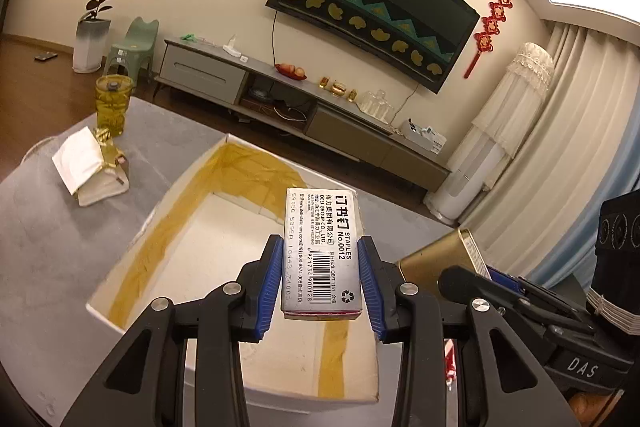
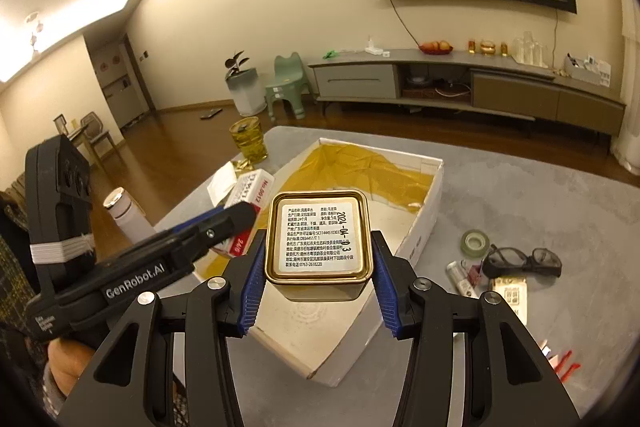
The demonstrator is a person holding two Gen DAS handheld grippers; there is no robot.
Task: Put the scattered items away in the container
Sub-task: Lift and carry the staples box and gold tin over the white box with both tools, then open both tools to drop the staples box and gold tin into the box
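Low at center of the left wrist view, the left gripper (image 1: pixel 320 287) pinches a staples box (image 1: pixel 322 253) above the white container (image 1: pixel 224 227), while lower center in the right view, the right gripper (image 2: pixel 316 277) clamps a gold tin (image 2: pixel 319 239) over that container's near edge.

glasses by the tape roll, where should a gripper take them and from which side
The glasses lie flat on the grey table, lenses toward the tape roll, temples folded. Probably best to come straight down and pinch the bridge between the two lenses, the narrowest part, with bare table on both sides of it for the fingers.
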